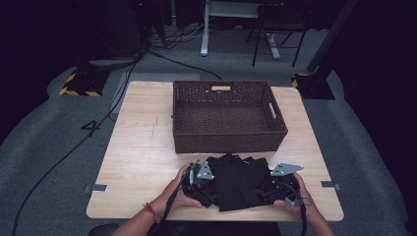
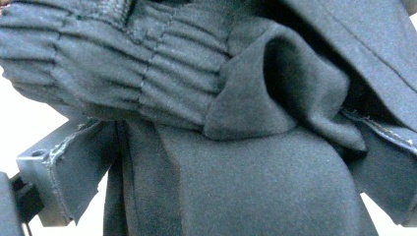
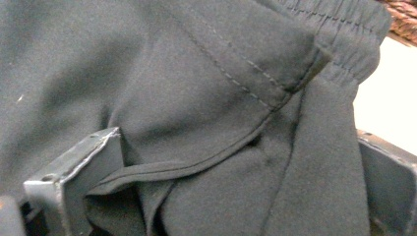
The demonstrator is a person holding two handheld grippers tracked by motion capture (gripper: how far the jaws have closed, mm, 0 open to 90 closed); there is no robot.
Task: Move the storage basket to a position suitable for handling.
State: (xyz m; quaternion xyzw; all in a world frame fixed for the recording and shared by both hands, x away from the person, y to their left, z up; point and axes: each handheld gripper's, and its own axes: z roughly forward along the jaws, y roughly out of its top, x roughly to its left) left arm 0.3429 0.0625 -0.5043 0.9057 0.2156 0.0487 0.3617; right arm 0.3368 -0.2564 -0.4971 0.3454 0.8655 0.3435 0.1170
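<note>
Both hand-held grippers, left [image 1: 209, 181] and right [image 1: 272, 186], clamp the folded black garment [image 1: 241, 181] at the bench's [image 1: 137, 157] six o'clock edge, apparently readying a lift toward the wicker basket [image 1: 227, 142] at twelve o'clock.

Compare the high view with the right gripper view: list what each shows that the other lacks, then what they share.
High view alone: the whole wooden table, the full brown wicker basket standing empty behind the cloth, both hands, and the left tool at the garment's left edge.

Right gripper view alone: the stitched hem, a gathered elastic waistband, and cloth lying between that tool's jaws.

Both: the black garment, the right tool, and a bit of basket.
</note>
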